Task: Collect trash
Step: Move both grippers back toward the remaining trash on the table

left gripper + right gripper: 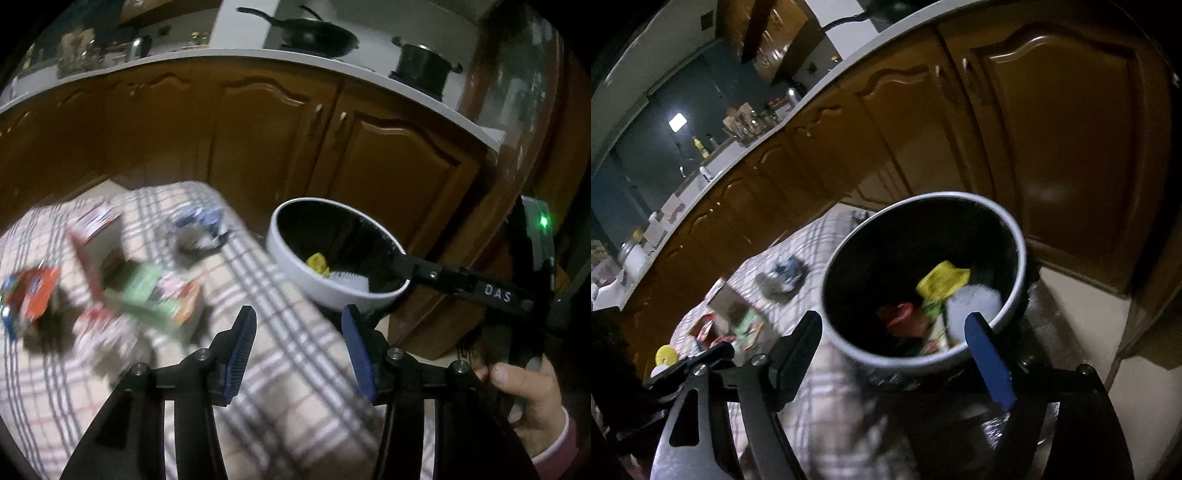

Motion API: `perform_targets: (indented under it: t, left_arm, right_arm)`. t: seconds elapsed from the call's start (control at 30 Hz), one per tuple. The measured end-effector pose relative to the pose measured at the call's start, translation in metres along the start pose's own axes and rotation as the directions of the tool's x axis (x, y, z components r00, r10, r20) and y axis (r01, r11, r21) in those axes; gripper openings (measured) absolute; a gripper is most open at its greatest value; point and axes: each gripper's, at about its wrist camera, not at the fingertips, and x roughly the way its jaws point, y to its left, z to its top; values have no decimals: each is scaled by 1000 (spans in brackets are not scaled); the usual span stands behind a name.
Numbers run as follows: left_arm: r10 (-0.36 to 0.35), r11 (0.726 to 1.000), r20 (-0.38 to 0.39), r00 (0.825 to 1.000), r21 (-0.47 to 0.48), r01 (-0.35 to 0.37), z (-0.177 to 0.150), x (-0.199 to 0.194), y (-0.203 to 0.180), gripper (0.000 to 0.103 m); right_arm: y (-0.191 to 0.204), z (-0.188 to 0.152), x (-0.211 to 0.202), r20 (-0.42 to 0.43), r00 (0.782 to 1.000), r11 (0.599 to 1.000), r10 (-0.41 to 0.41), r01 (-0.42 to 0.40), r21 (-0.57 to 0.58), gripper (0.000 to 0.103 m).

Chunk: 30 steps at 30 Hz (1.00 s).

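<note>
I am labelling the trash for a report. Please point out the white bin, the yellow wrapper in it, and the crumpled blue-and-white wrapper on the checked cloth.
white bin (295,275): left wrist view, outer wall.
yellow wrapper (942,278): right wrist view, its middle.
blue-and-white wrapper (197,230): left wrist view, its middle.

A plaid-covered table (280,354) carries blurred wrappers (147,295), a crumpled packet (199,230) and small boxes (98,236).
</note>
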Motion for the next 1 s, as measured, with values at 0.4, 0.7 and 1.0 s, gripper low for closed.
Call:
perform_targets:
  t: [0.4,0.7,1.0]
  left_arm:
    - [91,987,35,995,-134,-85,-43,-78,53,49]
    - [162,962,38,986,-229,-150,-58,-109,94,49]
    - [229,943,43,972,-257,-211,-54,-111,119,49]
  right_arm:
    - [51,-47,6,-50,996,997,72,-73,-34,82]
    - [93,-67,23,-100,989,987,105,-116,-109,82]
    - [128,-70,36,-120,985,975,122,-141,-172,82]
